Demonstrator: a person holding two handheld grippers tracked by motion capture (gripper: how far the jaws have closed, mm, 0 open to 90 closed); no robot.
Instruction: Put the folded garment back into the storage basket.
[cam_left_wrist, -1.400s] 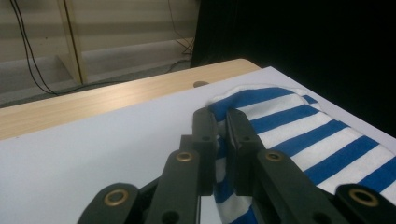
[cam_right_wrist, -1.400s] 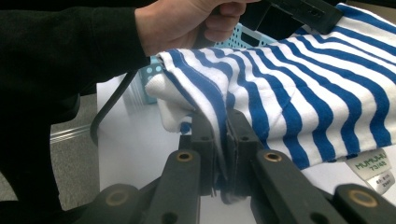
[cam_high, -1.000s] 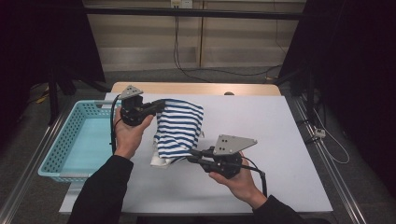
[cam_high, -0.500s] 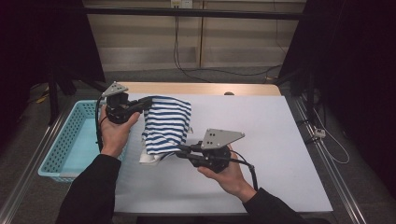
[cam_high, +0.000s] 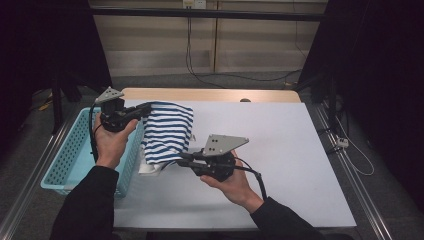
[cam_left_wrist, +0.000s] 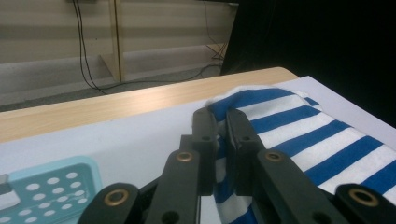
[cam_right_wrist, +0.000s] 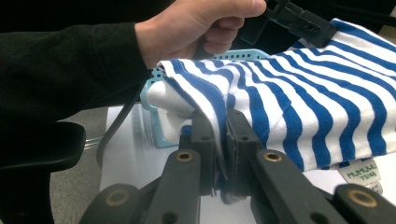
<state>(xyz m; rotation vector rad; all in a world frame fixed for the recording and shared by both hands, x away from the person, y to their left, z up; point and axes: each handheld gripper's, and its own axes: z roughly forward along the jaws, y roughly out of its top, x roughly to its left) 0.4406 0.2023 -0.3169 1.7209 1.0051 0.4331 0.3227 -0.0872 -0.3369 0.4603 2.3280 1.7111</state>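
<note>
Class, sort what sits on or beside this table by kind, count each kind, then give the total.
Striped garment: 1
Blue basket: 1
Hand-held claws, left claw and right claw, both clamped on the garment: 2
Total: 4

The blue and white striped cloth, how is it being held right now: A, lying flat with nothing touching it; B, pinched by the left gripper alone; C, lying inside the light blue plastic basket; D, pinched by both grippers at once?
D: the left gripper and the right gripper each have their black jaws closed on an edge of the blue and white striped cloth.
</note>
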